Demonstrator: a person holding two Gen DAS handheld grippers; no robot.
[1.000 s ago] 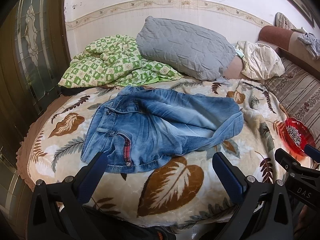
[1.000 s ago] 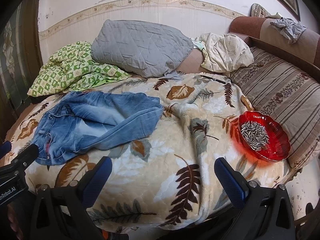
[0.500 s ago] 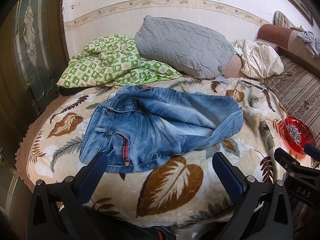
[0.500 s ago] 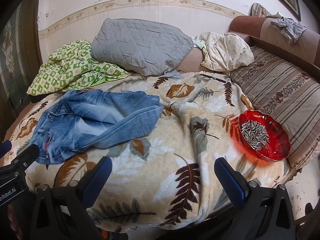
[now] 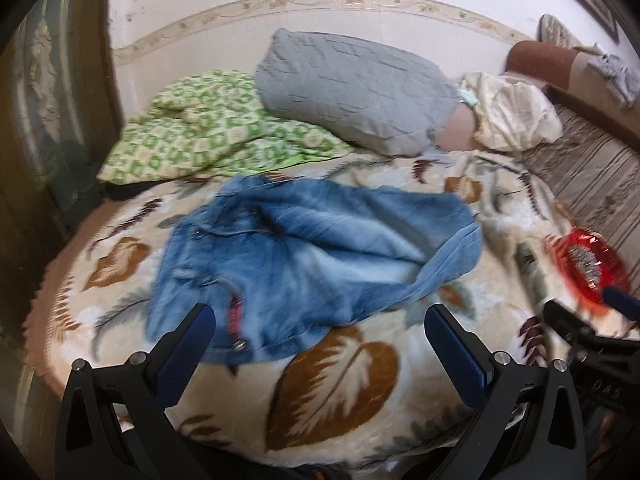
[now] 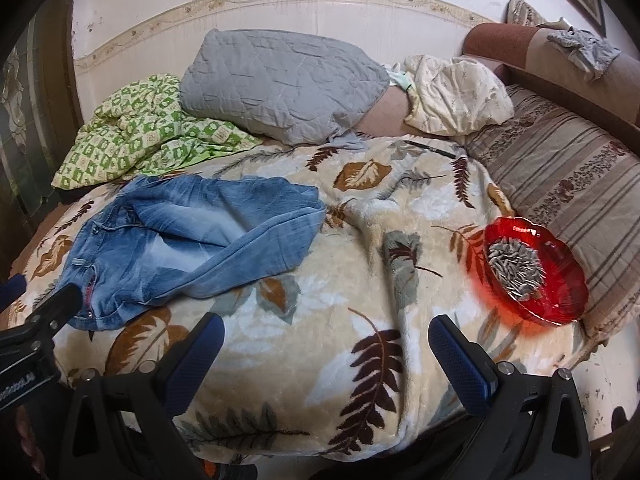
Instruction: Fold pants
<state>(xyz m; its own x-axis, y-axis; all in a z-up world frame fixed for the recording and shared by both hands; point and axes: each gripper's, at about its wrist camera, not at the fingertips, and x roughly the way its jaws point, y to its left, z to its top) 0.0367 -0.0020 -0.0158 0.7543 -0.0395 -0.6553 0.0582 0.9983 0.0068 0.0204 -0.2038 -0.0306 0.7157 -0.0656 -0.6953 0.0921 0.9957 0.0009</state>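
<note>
Denim, pale blue and washed nearly white along the thighs: jeans (image 5: 304, 256) lying loose on the leaf-print blanket (image 5: 340, 368) of the bed, toward its left half, just short of the green checked quilt (image 5: 208, 140) and the grey quilted pillow (image 5: 352, 88). Waistband at the left with button and fly showing, a red lining peeking at the near pocket. Legs thrown off to the right and doubled over each other in a rough, rumpled heap, hem edge curling up at the far right. Not flat, not aligned, no clean crease anywhere.

Judged as the very start of folding: approach only, nothing gripped yet. Left tongs (image 5: 320, 344) spread wide, empty, hovering over the near edge of the bed just before the waistband corner. Right tongs (image 6: 326, 354) likewise spread wide and empty, over bare blanket well to the right of the denim.

Next move, by the look of it: closing in on the garment, left side to the waistband, right side across to the leg ends, then pulling apart to lay the legs straight and flat before any fold. Worth minding: red glass dish of sunflower seeds (image 6: 532, 272) resting on the blanket near the right edge, easily tipped if the blanket drags along with the cloth.
</note>
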